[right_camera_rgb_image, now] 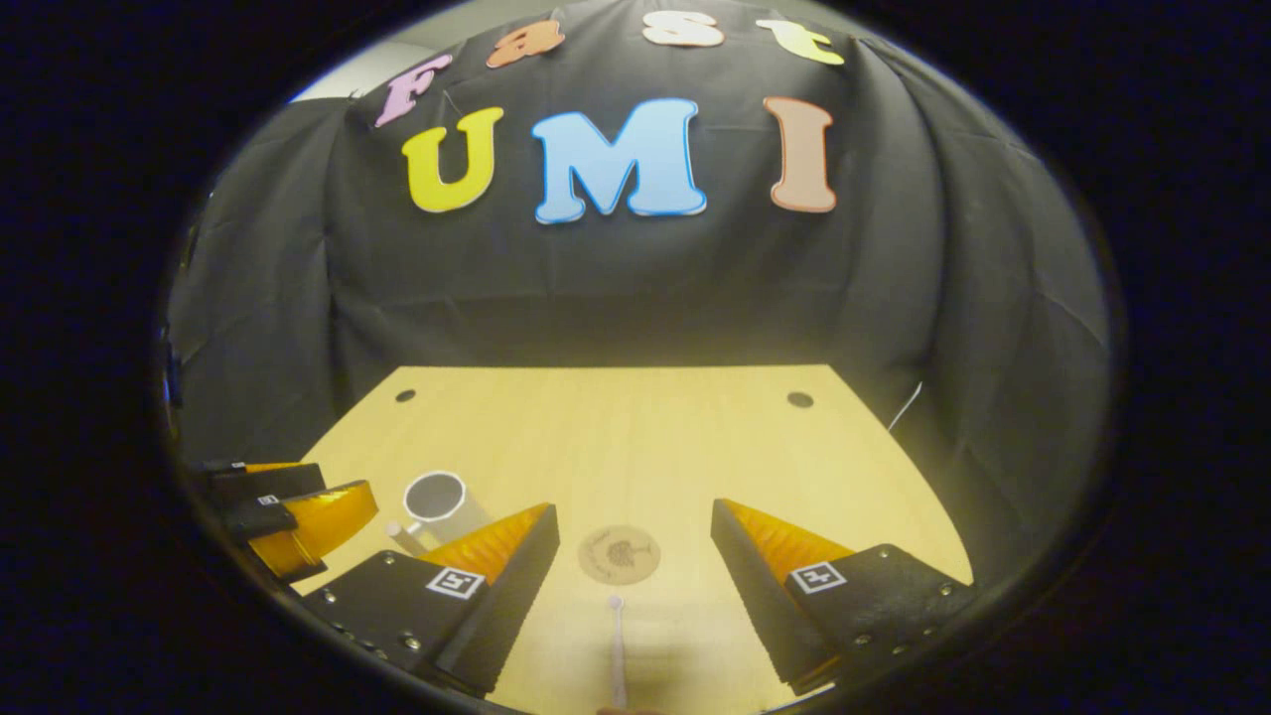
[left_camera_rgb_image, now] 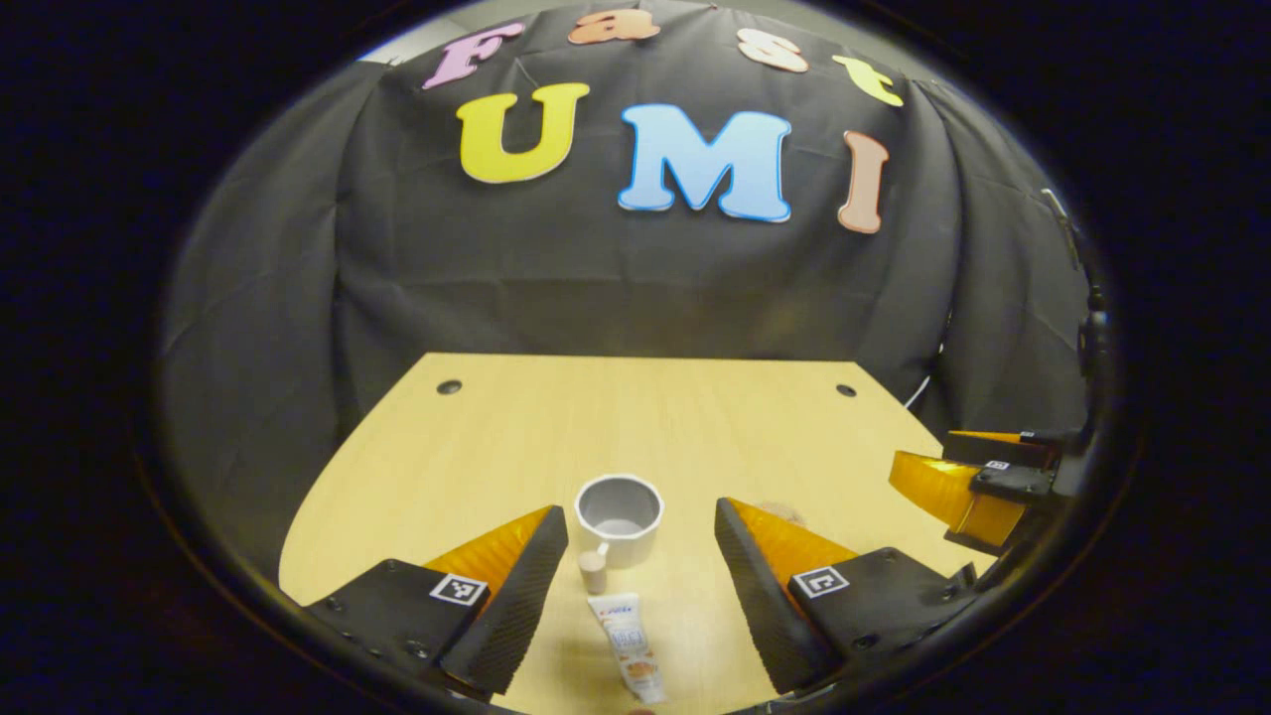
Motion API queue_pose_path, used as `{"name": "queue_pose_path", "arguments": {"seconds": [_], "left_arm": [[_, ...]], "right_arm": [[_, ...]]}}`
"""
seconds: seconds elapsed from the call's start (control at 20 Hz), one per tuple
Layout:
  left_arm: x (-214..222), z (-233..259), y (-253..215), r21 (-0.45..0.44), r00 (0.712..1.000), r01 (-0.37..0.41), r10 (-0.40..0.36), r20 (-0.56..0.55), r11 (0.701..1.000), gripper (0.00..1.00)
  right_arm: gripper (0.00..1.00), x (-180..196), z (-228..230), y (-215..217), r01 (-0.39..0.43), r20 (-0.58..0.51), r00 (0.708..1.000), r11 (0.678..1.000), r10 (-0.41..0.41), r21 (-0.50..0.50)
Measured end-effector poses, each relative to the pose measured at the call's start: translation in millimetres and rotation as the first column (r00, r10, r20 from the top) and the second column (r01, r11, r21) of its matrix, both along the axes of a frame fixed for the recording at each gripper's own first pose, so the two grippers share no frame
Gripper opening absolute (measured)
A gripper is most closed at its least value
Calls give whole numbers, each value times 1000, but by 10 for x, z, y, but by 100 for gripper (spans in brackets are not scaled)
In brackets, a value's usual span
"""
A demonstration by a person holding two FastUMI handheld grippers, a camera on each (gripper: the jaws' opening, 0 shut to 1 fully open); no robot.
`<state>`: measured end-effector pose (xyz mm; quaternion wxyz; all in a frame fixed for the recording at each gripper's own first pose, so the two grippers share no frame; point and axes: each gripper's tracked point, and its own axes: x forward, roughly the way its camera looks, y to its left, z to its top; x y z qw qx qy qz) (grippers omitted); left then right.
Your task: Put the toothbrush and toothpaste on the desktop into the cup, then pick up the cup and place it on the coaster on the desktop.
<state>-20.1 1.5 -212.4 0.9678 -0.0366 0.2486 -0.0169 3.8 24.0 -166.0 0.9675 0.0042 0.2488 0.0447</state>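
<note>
Black cloth walls close off the booth on three sides of a pale wooden desktop (left_camera_rgb_image: 477,447), seen bare through most of its far half. In the left gripper view, a white cylindrical cup (left_camera_rgb_image: 620,516) stands upright at twelve o'clock from the left gripper (left_camera_rgb_image: 640,586), whose fingers are spread wide and grasp nothing. A white plastic toothpaste tube (left_camera_rgb_image: 624,636) with a beige cap lies flat between those fingers, cap end pointing at the cup and just beside its base.

In the right gripper view, a slim white toothbrush (right_camera_rgb_image: 617,645) lies flat between the parted, unloaded fingers of the right gripper (right_camera_rgb_image: 635,586), head pointing to twelve o'clock, where a round tan coaster (right_camera_rgb_image: 619,554) is set just beyond it. The cup is seen there at about ten o'clock, well apart from the coaster.

The tube is judged light and soft-walled, likely to dent and slide under pressure; a hold across its firmer shoulder near the cap is suggested. The toothbrush is judged stiff, very light and low to the surface, so a pinch at mid-handle is called for, with fingertips kept close to the wood. The cup is judged rigid and smooth, best taken across its wall and easily tipped by a stray nudge.

Open room is offered towards twelve o'clock; the near edge of the desktop lies close under both grippers.
</note>
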Motion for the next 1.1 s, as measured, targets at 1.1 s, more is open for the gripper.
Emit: {"name": "queue_pose_path", "arguments": {"seconds": [1.1], "left_arm": [[-652, -2106, 150, 30, 836, 5, 13, -549, 1000, 98]], "right_arm": [[96, -625, -1934, 39, -27, -593, 805, 998, -16, -64]]}}
